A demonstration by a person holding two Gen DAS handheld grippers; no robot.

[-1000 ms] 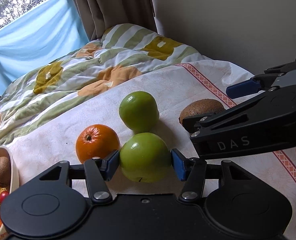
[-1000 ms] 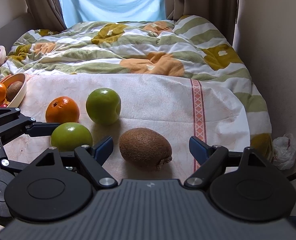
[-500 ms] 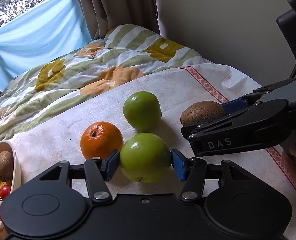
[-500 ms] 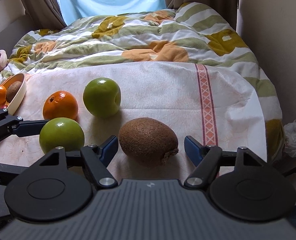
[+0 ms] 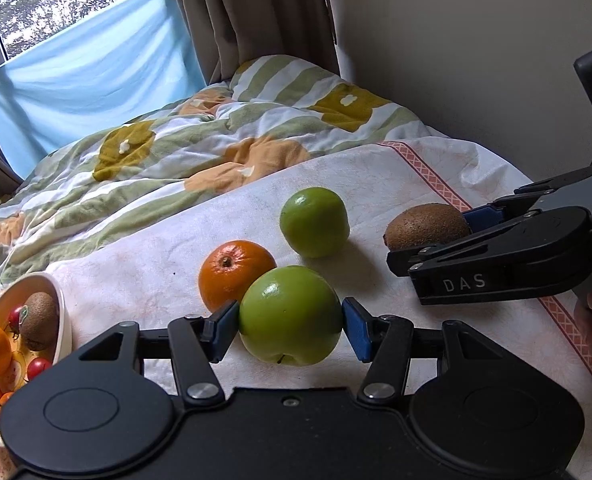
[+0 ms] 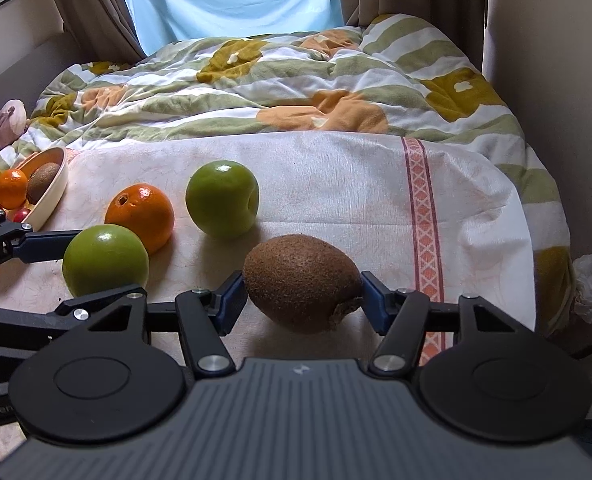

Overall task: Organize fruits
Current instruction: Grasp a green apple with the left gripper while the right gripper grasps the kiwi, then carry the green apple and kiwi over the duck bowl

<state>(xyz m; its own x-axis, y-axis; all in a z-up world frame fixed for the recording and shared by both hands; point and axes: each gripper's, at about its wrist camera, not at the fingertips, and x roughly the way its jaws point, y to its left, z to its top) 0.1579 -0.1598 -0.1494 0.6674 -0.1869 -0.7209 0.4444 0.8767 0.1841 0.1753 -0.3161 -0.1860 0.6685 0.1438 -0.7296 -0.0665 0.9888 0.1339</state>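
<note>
Near the cloth's [image 6: 336, 184] front edge, left gripper [image 5: 290, 322] pinching apple [image 5: 290, 314] and right gripper [image 6: 302, 294] pinching kiwi [image 6: 302, 276] should lift straight, clearing the orange [image 5: 235, 274].

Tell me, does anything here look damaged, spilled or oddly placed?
Nothing looks damaged or spilled. The oddest thing is the setting: an orange, two green apples and a kiwi lie loose on a cloth spread over a bed, while the bowl sits tilted at its edge.
</note>
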